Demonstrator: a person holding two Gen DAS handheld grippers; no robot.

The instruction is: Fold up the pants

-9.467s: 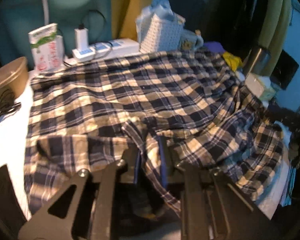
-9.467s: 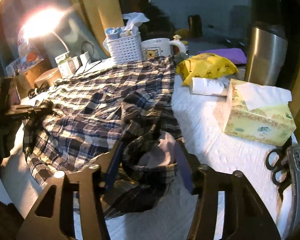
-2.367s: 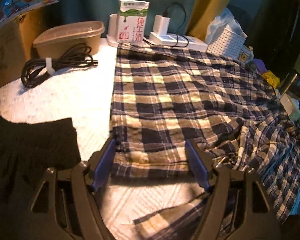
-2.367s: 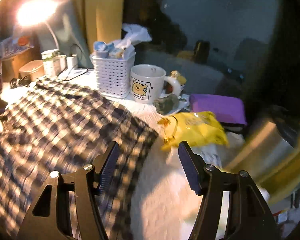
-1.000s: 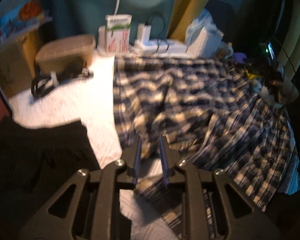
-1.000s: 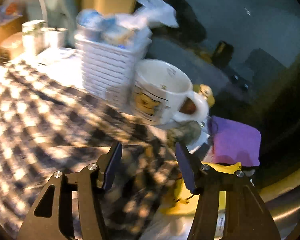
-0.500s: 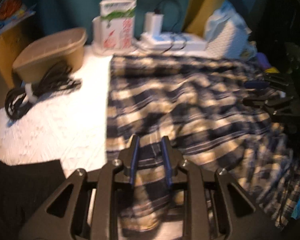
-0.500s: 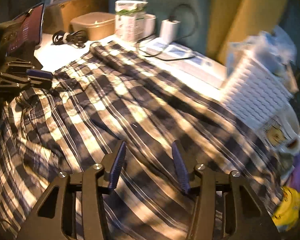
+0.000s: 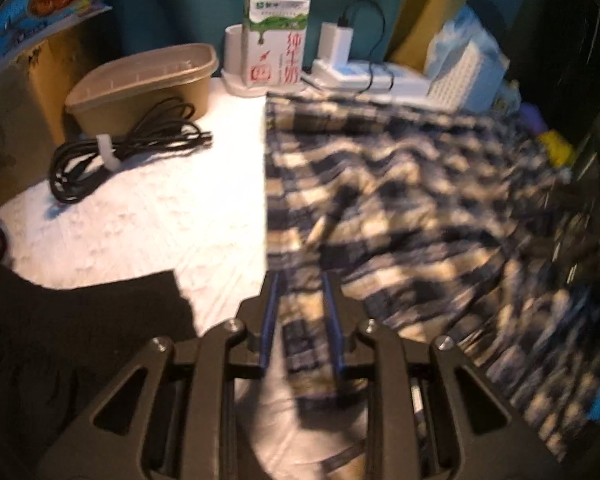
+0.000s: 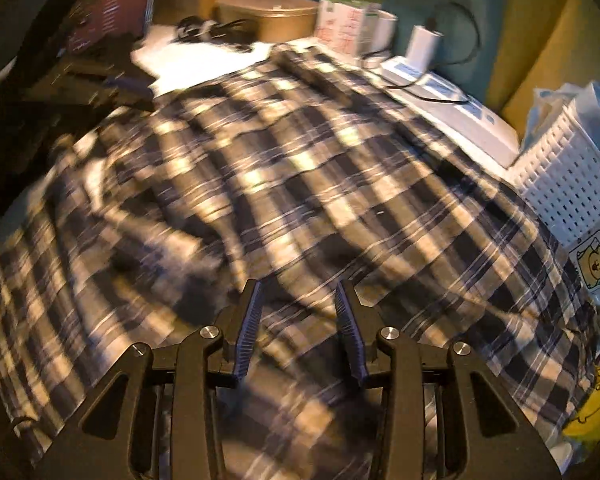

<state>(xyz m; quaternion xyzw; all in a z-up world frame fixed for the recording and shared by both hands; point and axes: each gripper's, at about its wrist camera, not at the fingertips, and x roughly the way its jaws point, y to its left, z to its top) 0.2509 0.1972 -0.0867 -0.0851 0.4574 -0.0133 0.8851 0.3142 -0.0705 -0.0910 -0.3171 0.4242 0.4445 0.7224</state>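
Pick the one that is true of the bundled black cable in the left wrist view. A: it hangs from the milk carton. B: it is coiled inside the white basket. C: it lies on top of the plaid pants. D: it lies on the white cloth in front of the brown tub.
D: the black cable, tied with a white strap, lies on the white cloth just in front of the brown tub, clear of the plaid pants.

Blurred by motion across most of the plaid pants (image 10: pixel 300 184). Cut off at the right edge: bear mug (image 10: pixel 594 264). Too smeared to identify: dark shapes (image 10: pixel 80 76) at upper left.
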